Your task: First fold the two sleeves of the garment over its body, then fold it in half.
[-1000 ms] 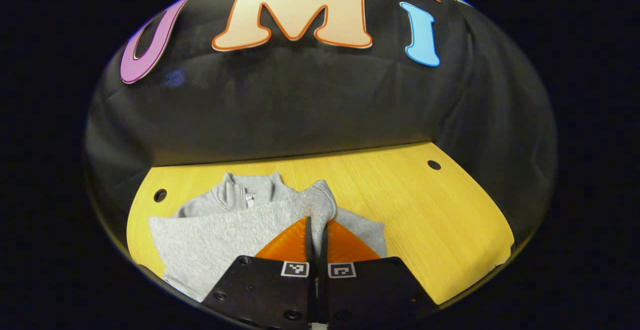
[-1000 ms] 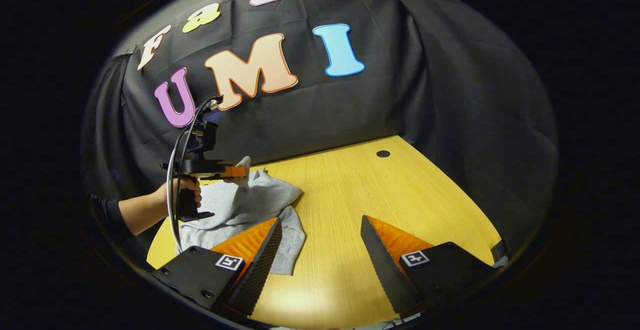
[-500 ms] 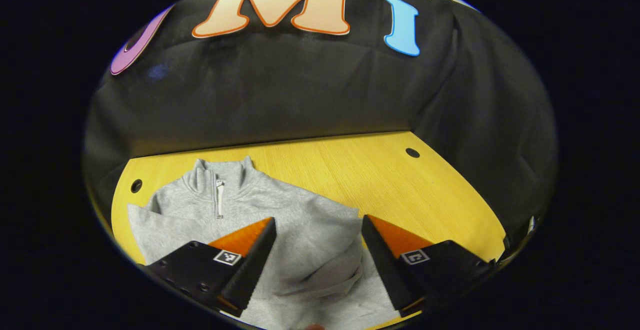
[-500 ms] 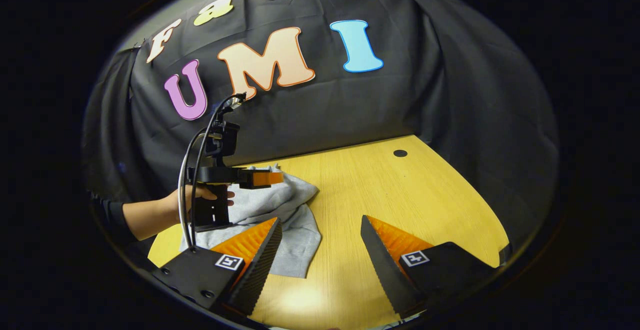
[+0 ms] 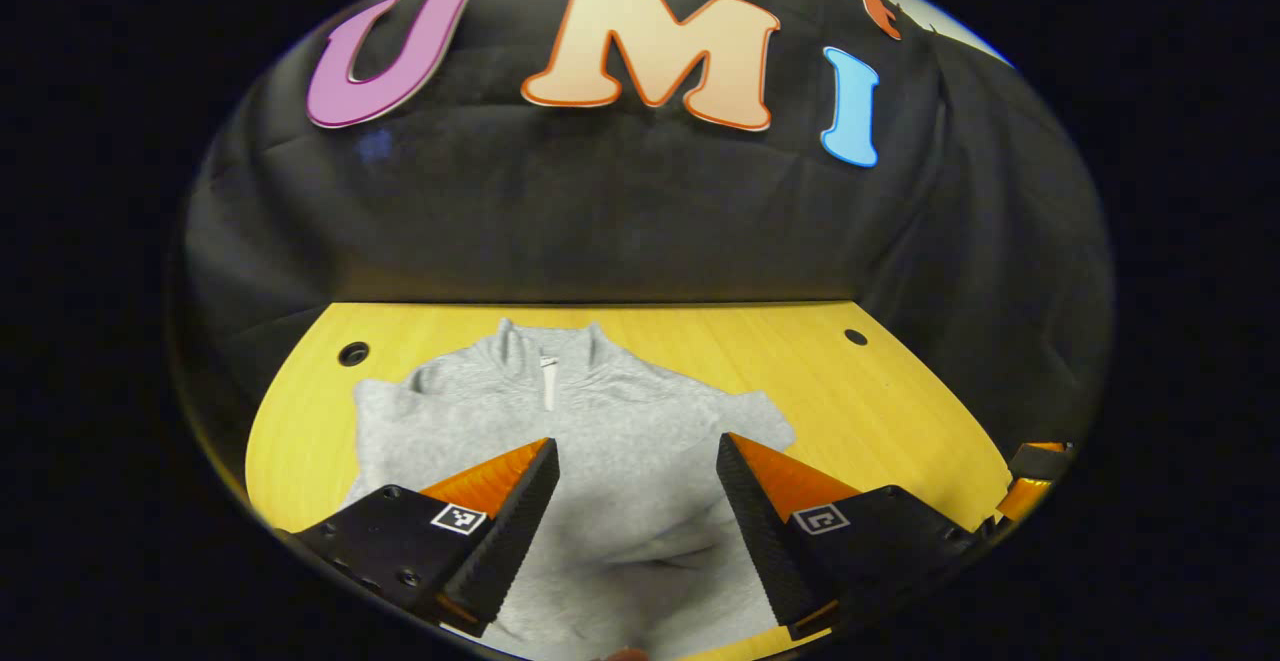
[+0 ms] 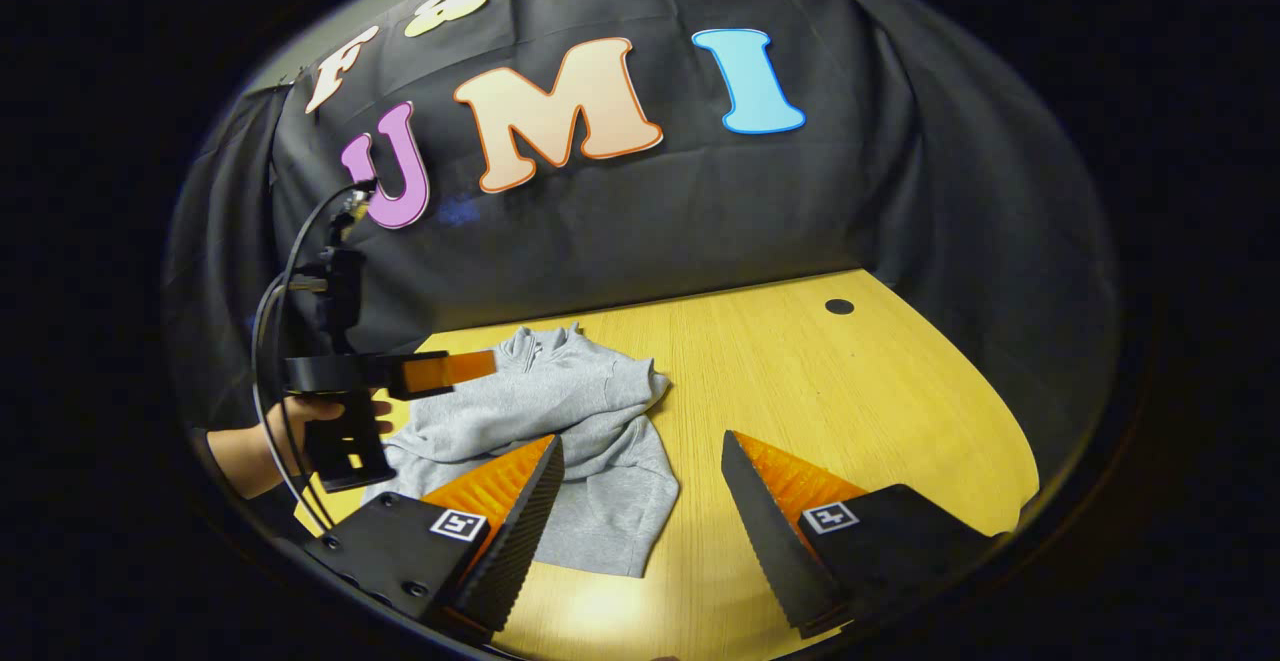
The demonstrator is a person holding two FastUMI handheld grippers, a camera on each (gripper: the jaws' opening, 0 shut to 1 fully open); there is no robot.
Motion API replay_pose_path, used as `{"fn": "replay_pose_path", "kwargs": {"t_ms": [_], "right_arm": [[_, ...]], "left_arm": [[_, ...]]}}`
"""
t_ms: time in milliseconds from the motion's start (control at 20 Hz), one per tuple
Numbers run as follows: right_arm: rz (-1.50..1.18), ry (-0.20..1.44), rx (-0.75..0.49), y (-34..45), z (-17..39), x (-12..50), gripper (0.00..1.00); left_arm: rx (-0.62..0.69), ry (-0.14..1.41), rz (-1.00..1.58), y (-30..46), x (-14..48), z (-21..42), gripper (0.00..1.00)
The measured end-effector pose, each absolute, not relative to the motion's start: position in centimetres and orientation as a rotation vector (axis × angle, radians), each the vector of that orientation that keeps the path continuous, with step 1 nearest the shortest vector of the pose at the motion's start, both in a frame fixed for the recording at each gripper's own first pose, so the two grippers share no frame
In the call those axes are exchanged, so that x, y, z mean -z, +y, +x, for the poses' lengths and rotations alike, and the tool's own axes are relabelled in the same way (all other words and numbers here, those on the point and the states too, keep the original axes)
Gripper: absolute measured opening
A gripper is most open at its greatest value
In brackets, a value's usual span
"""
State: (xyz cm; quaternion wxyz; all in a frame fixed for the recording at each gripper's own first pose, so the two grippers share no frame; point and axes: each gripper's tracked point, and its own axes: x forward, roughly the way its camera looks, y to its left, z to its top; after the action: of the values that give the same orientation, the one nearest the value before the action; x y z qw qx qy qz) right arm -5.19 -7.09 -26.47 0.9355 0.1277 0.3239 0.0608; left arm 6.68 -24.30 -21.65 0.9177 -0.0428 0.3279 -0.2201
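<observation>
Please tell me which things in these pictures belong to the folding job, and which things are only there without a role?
For the job:
- sweater, grey, lying on the table
- left gripper, open above it
- right gripper, open, near the sweater's edge

Only there:
- table
- holes in the table top
- black cloth wall

garment [image 5: 610, 441]: hem cut off at bottom edge | person's sleeve [image 6: 215, 446]: cut off at left
</observation>
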Motion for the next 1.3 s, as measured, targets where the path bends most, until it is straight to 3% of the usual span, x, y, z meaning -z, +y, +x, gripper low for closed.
{"fn": "replay_pose_path", "kwargs": {"t_ms": [600, 900, 1300], "right_arm": [[0.143, 0.782, -0.167, -3.5, -6.4, 33.2, 0.99], [0.080, 0.881, -0.206, -1.4, -8.4, 36.7, 0.99], [0.050, 0.984, -0.198, -0.2, -10.1, 40.0, 0.97]], "left_arm": [[0.271, 0.733, -0.069, -8.2, 24.6, -1.9, 0.95], [0.228, 0.859, -0.095, -4.9, 30.0, -7.0, 0.95], [0.160, 0.948, -0.095, -2.9, 34.1, -8.9, 0.95]]}}
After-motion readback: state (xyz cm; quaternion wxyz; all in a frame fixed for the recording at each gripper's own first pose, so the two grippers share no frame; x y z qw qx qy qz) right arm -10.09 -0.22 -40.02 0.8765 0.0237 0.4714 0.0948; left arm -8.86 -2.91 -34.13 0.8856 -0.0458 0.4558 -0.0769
